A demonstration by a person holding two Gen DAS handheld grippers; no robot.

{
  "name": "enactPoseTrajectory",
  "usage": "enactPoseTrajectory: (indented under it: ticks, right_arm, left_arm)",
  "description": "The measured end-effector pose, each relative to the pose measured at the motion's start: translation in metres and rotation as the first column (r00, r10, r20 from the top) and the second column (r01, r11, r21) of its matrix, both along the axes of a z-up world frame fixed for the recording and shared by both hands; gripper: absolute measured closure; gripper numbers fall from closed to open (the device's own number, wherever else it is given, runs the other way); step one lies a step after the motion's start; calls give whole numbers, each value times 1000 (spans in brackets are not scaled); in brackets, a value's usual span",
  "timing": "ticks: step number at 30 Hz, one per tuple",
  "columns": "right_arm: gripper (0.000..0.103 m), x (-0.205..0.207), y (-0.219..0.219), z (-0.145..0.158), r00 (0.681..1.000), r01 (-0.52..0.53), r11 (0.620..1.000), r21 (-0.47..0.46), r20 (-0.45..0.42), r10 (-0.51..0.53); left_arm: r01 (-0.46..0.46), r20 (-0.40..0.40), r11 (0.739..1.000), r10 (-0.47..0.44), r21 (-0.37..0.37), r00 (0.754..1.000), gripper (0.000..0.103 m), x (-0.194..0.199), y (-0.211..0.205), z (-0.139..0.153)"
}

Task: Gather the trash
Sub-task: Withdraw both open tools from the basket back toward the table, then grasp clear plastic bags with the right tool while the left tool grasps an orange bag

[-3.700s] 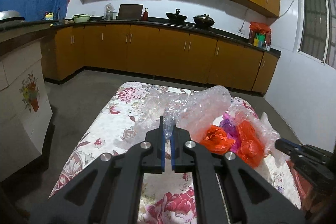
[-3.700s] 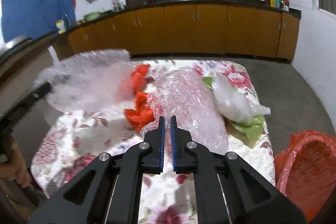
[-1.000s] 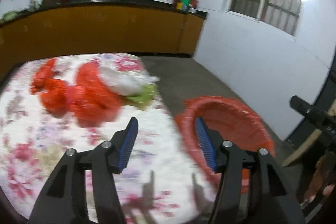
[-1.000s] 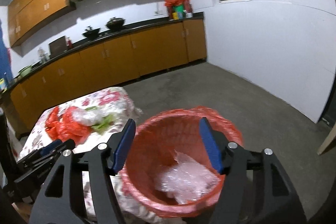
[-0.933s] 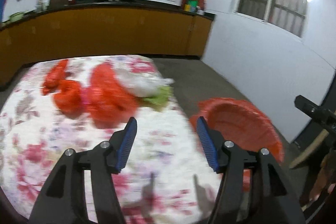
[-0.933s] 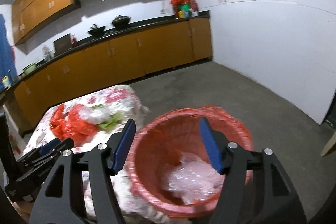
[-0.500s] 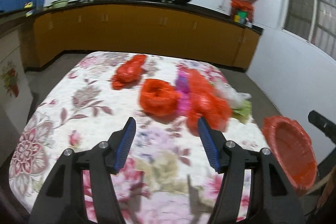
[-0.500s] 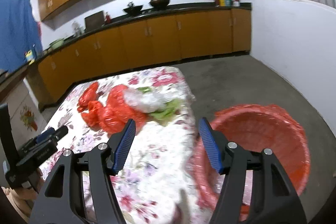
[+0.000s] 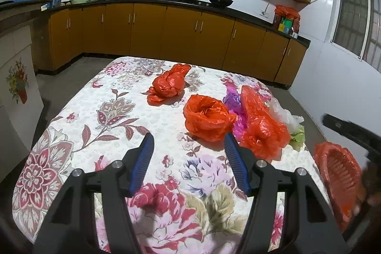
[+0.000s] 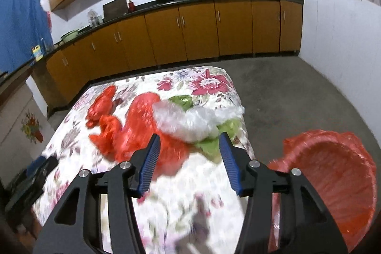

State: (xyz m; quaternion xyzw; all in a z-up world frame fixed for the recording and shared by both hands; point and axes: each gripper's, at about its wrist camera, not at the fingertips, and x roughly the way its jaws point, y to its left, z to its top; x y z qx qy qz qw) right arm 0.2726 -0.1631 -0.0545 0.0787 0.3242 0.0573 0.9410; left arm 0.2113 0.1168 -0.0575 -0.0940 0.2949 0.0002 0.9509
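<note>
Trash is a cluster of crumpled plastic bags on the floral-cloth surface (image 9: 100, 116), toward its far right part. Far bag: red bag (image 9: 170, 85), twisted and knotted-looking, lying apart from the others. Nearer: second red bag (image 9: 208, 118) bunched into a rosette shape with an open hollow on top. Just right of it a purple bag (image 9: 232, 101), mostly hidden, touching a third red bag (image 9: 260, 130), which is the biggest, wrinkled and glossy. Right of that a clear white bag (image 9: 284, 114) lying over a green bag (image 9: 297, 137) at the surface's right edge. In the right wrist view the same pile is motion-blurred; the white bag (image 10: 188, 120) sits on the green one (image 10: 209, 144).

Bin with red liner (image 10: 333, 180) stands on the floor off the surface's right near corner; contents cannot be told.

Left claw (image 9: 188, 154) is parted about halfway, nothing between its blue pads, held over bare cloth near the rosette bag. Right claw (image 10: 189, 154) is also parted, empty, its jaws have just been closing a bit; it points at the white/green bags, not touching them.
</note>
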Motion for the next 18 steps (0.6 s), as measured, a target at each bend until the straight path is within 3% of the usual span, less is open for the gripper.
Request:
enactPoseTrajectory:
  ticks: [6,11,15,18]
  right_arm:
    - [50,60,4,-25,998,-1,1000,10,-62,1]
    - [50,85,13,-55,987,-40,999,5,-158,41]
    - [72,83,21,-65,984,-86,996,-37,-161,79]
    - [81,79,12,-62,985,-82,996,17,-153,84]
  left_arm:
    - [5,17,1000,-5,9,1000,42,12,-5,2]
    - [19,17,1000,-19,23,1000,42,22,-10,-1]
    - [31,11,999,-32,32,999,42,28,-14,-4]
    - [43,7,999,-44,32,999,42,31,-18,-5]
